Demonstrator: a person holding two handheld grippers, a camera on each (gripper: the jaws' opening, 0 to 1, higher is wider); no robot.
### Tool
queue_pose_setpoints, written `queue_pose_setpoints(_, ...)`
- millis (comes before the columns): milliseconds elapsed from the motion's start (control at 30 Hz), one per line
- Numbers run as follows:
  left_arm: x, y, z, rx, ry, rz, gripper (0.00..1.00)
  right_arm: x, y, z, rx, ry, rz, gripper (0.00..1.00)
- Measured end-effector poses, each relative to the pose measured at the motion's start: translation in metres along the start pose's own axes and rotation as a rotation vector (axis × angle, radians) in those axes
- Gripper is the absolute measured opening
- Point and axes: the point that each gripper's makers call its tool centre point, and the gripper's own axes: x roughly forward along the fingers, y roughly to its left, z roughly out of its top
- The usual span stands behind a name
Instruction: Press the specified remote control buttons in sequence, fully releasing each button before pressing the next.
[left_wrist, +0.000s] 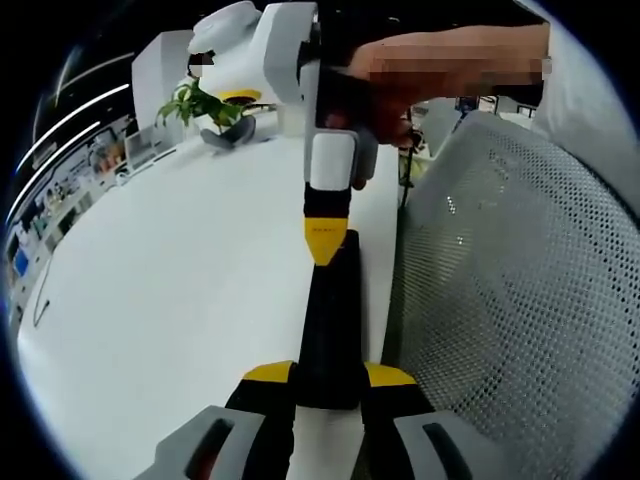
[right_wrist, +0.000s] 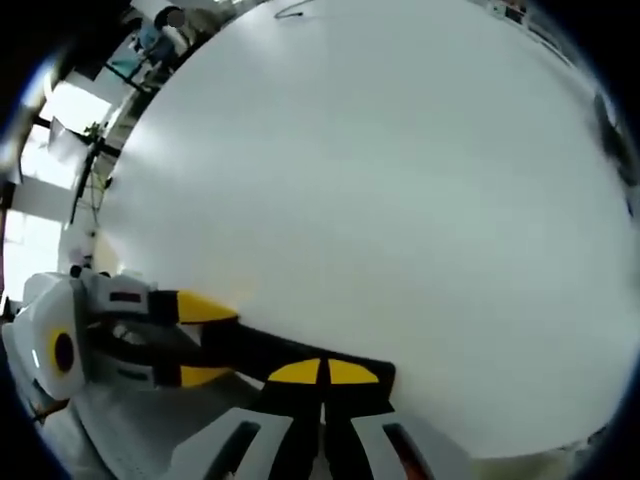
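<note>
1. Remote control (left_wrist: 330, 320), a long slim black bar, lies at the near edge of a plain white tabletop (left_wrist: 170, 290), its length running away from the left gripper view's camera.
2. The left gripper (left_wrist: 330, 375), with yellow-tipped black jaws, is clamped on the near end of the remote control, one jaw on each long side.
3. The right gripper (left_wrist: 325, 240), white-bodied with a yellow tip, comes down from above in the left gripper view; its tip touches the far end of the remote control. A person's hand (left_wrist: 440, 65) holds it.
4. In the right gripper view, the right gripper's (right_wrist: 322, 372) two yellow tips sit pressed together, jaws closed with nothing between them, resting on top of the remote control (right_wrist: 260, 355).
5. The same view shows the left gripper (right_wrist: 205, 340) at the left, its jaws on either side of the remote control's end.
6. A grey mesh chair back (left_wrist: 510, 290) stands just beside the tabletop edge, to the right of the remote control.
7. A green potted plant (left_wrist: 210, 108) stands far back on the tabletop, well apart from the remote control.
</note>
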Motion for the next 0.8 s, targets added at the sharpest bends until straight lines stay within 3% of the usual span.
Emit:
queue_pose_setpoints(300,-0.0001,0.0002,-0.0003,-0.002,0.006,0.001,0.24,0.0001,-0.0012,0.0,-0.036,-0.015,-0.02,0.0)
queue_pose_setpoints(600,-0.0001,0.0001,-0.0004,-0.002,0.008,0.002,0.24,-0.0014,-0.0016,0.0007,0.003,-0.038,0.008,0.0)
queue_pose_setpoints(800,0.0,0.0,-0.0004,0.003,0.008,0.001,0.24,-0.0024,-0.0011,-0.0004,0.027,-0.018,0.038,0.0)
